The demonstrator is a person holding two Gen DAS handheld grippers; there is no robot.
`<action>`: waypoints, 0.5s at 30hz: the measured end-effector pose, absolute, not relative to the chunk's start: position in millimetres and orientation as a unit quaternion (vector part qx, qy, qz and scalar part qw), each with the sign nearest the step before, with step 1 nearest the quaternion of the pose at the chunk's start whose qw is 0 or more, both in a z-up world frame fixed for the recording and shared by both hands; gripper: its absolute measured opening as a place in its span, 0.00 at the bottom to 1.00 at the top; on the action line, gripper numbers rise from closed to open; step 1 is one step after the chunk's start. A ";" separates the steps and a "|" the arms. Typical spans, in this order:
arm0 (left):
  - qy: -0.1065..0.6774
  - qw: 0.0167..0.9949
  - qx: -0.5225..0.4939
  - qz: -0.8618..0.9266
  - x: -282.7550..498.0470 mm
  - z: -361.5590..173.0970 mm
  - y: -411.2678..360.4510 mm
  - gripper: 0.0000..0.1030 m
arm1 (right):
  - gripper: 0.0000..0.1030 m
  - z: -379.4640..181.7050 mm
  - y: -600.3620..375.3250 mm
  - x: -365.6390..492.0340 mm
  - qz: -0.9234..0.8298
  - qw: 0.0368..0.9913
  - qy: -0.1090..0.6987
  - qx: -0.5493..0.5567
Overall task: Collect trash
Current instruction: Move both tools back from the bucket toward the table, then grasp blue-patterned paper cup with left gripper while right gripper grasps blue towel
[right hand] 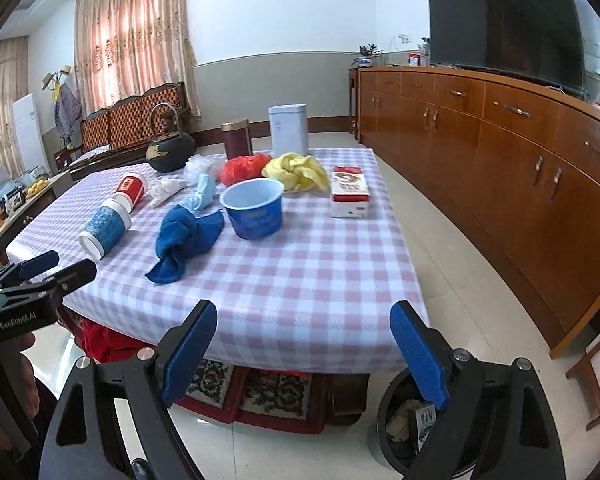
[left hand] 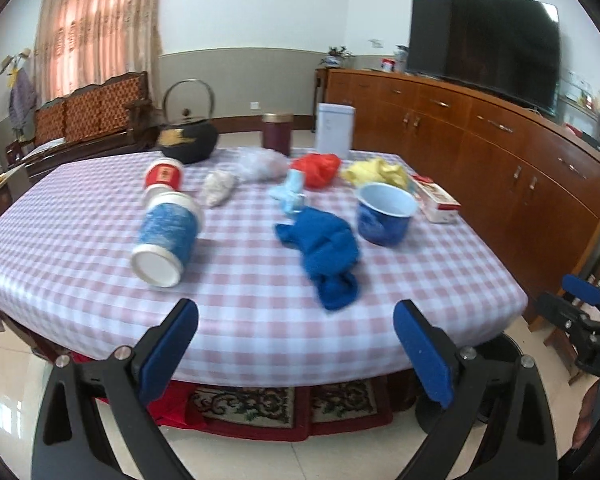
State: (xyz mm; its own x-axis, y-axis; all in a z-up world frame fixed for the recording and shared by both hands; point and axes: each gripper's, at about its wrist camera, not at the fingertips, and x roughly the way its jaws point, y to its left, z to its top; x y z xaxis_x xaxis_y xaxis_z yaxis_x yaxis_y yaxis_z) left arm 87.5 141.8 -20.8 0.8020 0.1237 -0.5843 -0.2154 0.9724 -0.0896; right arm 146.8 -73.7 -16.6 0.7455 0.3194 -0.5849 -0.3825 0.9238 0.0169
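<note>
On the checked table (left hand: 240, 292) (right hand: 300, 280) lie a tipped blue paper cup (left hand: 166, 236) (right hand: 106, 230), a tipped red cup (left hand: 164, 176) (right hand: 131, 189), a crumpled white tissue (left hand: 219, 187) (right hand: 166, 189), a light blue mask (left hand: 290, 196) (right hand: 202, 194), a red plastic bag (left hand: 316, 168) (right hand: 242, 169), a clear bag (left hand: 260, 164), a blue bowl (left hand: 384, 214) (right hand: 254, 208) and a blue cloth (left hand: 324, 256) (right hand: 188, 240). A black bin (right hand: 404, 412) with trash stands on the floor. My left gripper (left hand: 296, 348) and right gripper (right hand: 304, 348) are open and empty before the table's near edge.
A black kettle (left hand: 188, 138) (right hand: 170, 152), maroon canister (left hand: 278, 130) (right hand: 236, 138), white tin (left hand: 335, 128) (right hand: 288, 130), yellow cloth (left hand: 376, 174) (right hand: 296, 170) and red-white box (left hand: 436, 198) (right hand: 350, 192) sit on the table. A wooden sideboard (right hand: 500, 152) with a TV (right hand: 504, 24) runs along the right.
</note>
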 end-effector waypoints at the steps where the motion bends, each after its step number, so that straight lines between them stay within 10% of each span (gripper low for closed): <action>1: 0.301 0.946 -0.076 0.095 87.6 -20.6 146.0 0.96 | 0.87 -15.0 -68.5 148.6 0.192 0.932 0.303 -0.053; 15: 0.306 0.934 -0.081 0.165 94.3 -38.1 229.2 0.96 | 0.87 -24.2 34.6 177.9 0.261 0.914 0.303 -0.072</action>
State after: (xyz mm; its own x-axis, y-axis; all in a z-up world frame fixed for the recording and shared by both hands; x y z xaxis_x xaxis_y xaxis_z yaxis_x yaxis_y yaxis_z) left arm 94.3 229.2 -38.1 0.7584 0.2581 -0.5985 -0.3574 0.9326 -0.0506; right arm 177.9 34.6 -24.2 0.6805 0.4331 -0.5910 -0.5207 0.8533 0.0257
